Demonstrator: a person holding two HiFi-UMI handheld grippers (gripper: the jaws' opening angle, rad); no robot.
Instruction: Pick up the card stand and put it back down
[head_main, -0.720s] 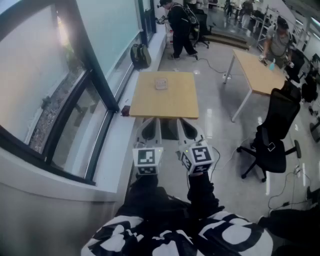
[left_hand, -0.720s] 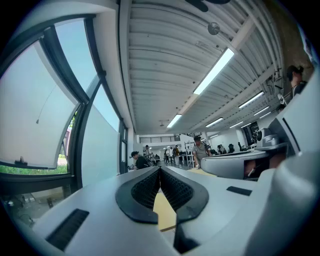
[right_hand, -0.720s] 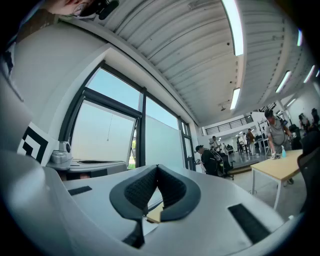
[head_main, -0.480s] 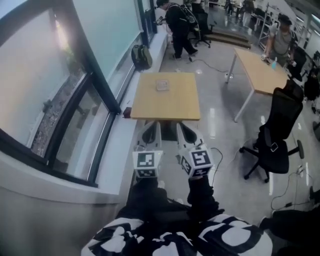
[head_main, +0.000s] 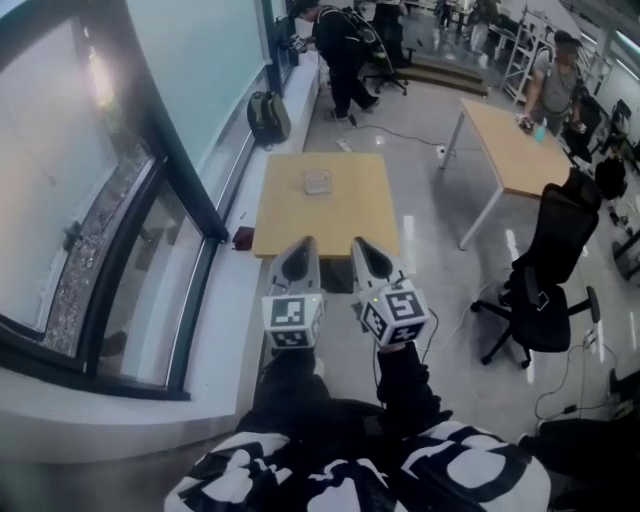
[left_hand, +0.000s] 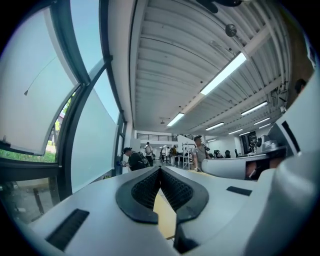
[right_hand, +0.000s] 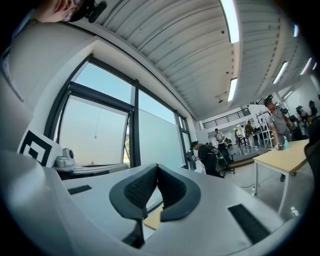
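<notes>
Office floor beside a tall window (head_main: 60, 150): left gripper (head_main: 303, 245) and right gripper (head_main: 358, 245) are level, side by side, both with jaws closed on nothing, tips at the near edge of a wooden table (head_main: 290, 225); the card stand (head_main: 318, 181) sits ahead, toward the table's far side

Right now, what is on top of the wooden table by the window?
Only the card stand, sitting toward the far side of the table. The left gripper and right gripper cover a strip of its near edge, so that part cannot be checked.
</notes>
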